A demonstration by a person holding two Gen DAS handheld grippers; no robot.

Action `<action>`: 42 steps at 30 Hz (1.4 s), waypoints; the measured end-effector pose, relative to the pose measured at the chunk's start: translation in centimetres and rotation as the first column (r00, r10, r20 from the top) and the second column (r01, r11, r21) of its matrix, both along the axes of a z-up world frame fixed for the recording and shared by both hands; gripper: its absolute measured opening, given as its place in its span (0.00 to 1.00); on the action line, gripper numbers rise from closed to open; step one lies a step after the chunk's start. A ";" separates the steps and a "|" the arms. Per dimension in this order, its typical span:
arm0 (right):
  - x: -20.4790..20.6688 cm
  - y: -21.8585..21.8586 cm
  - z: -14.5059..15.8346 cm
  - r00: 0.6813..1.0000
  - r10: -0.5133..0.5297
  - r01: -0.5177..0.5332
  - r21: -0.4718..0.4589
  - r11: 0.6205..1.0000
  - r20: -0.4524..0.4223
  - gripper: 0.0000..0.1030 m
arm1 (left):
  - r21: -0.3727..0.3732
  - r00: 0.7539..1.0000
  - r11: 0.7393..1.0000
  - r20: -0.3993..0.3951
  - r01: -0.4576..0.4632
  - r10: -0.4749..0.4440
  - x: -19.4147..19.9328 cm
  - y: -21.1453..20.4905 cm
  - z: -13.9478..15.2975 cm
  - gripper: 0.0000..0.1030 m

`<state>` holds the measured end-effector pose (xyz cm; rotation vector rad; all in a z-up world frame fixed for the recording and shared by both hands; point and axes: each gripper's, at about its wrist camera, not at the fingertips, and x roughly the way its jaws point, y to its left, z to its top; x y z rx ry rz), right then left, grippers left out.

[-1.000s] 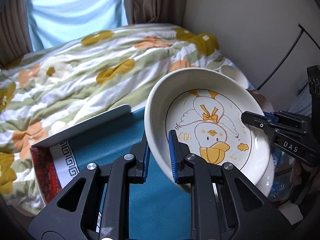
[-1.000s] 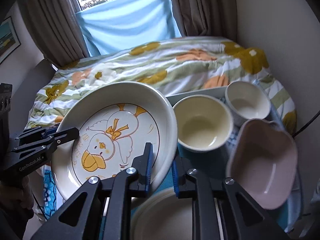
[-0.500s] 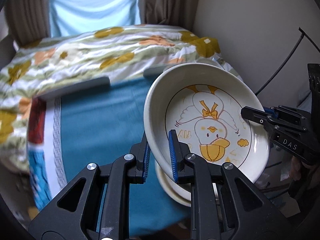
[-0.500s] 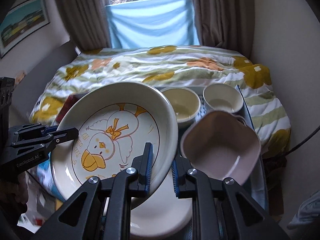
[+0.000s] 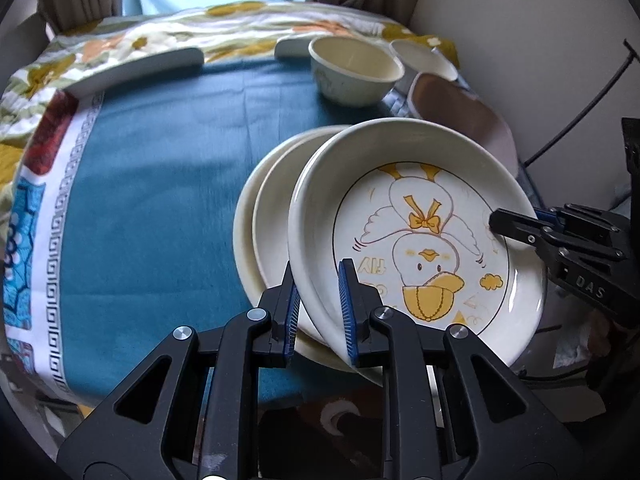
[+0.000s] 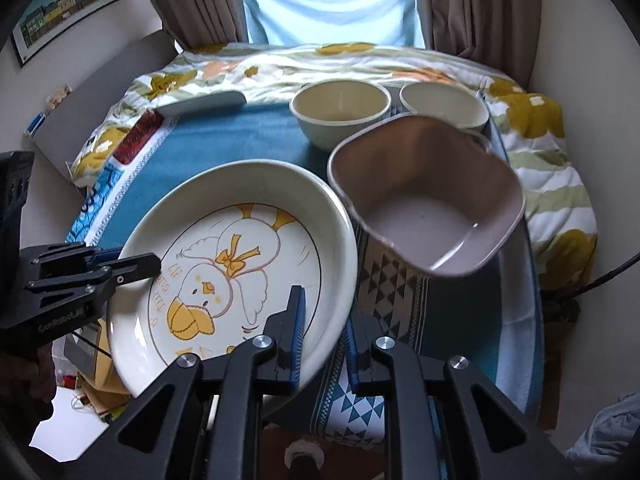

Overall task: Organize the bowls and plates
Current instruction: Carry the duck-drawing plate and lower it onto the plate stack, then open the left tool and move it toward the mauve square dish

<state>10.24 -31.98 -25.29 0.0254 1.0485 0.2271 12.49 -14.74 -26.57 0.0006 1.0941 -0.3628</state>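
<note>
Left gripper [image 5: 318,312] built of black plastic; blue ribbed pads [image 5: 345,312] fitted, silver screws [image 5: 257,314] seen behind; white lettering printed on right gripper [image 5: 520,226].

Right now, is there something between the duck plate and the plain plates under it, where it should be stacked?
Nothing visible is in the way. The duck plate, clamped by the left gripper and the right gripper, hangs tilted above the stacked plain plates. The pink bowl and the cream bowl stand aside.

Soft daylight comes from the curtained window [image 6: 332,0] at the back, slightly washed out. Shadows stay faint. Fisheye bending curves the edges, dark vignette fills the corners, and focus is fairly sharp.
</note>
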 end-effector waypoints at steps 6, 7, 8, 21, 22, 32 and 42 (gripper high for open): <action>0.3 0.4 -1.0 0.999 0.032 -0.032 -0.013 0.999 -0.007 0.16 | 0.039 1.000 0.999 -0.016 -0.006 0.007 0.8 -0.2 -1.6 0.16; 0.5 0.3 -1.0 0.999 0.031 -0.031 -0.014 0.999 -0.009 0.16 | 0.045 1.000 0.999 -0.014 -0.005 0.006 0.9 -0.3 -1.6 0.16; 0.6 0.2 -1.1 0.999 0.032 -0.032 -0.014 0.999 -0.009 0.16 | 0.054 1.000 0.999 -0.012 -0.003 0.004 1.0 -0.5 -1.6 0.16; 1.7 0.0 -1.6 0.999 0.045 -0.045 -0.019 0.999 -0.010 0.16 | 0.183 1.000 0.983 0.016 0.002 -0.005 2.8 -2.0 -2.0 0.17; 1.7 0.1 -1.7 0.999 0.045 -0.046 -0.020 0.999 -0.011 0.16 | 0.190 1.000 0.982 0.020 0.003 -0.006 2.8 -2.0 -2.0 0.17; 2.0 0.0 -1.8 0.999 0.050 -0.051 -0.012 0.999 -0.018 0.16 | 0.300 0.995 0.954 0.083 0.020 -0.047 2.4 -2.9 -1.5 0.16; 2.1 1.1 -1.8 0.998 0.061 -0.061 -0.018 0.998 -0.012 0.16 | 0.307 0.988 0.950 0.119 0.056 -0.097 2.2 -3.9 -0.6 0.16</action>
